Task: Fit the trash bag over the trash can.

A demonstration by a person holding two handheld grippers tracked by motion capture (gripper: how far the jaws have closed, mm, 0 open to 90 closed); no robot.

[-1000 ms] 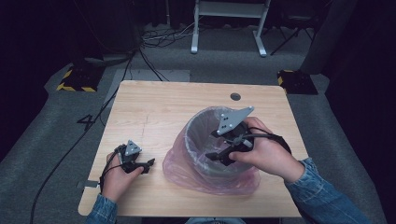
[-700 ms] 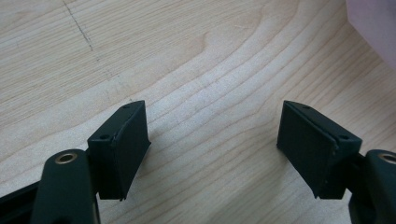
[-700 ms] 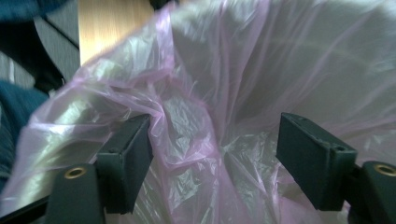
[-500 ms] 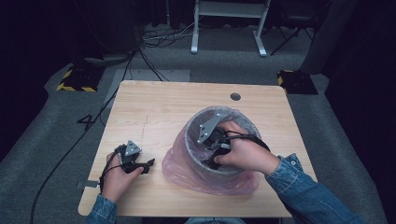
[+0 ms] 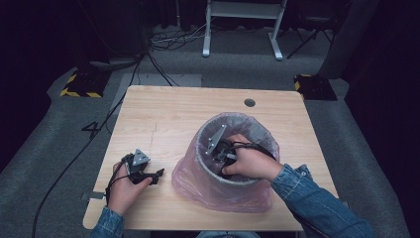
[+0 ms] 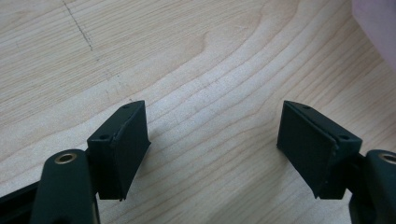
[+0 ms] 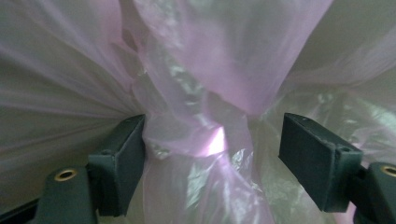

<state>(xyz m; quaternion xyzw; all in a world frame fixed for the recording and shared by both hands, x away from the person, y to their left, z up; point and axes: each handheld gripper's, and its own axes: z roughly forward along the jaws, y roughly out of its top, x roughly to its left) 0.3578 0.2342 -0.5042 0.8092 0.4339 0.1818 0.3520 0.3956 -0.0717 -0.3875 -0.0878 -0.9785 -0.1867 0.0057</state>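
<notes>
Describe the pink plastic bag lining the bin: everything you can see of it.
The pink bag is thin, translucent, glossy film, wrinkled throughout. It lines a round grey bin on the wooden table, is folded over the rim and spills loosely around the base. Inside, in the right gripper view, the film gathers into a twisted bunch between the open jaws of the right gripper; one jaw touches it or nearly does, the other stands clear.

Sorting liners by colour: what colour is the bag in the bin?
Translucent pink bag, clearest in the right gripper view.
</notes>
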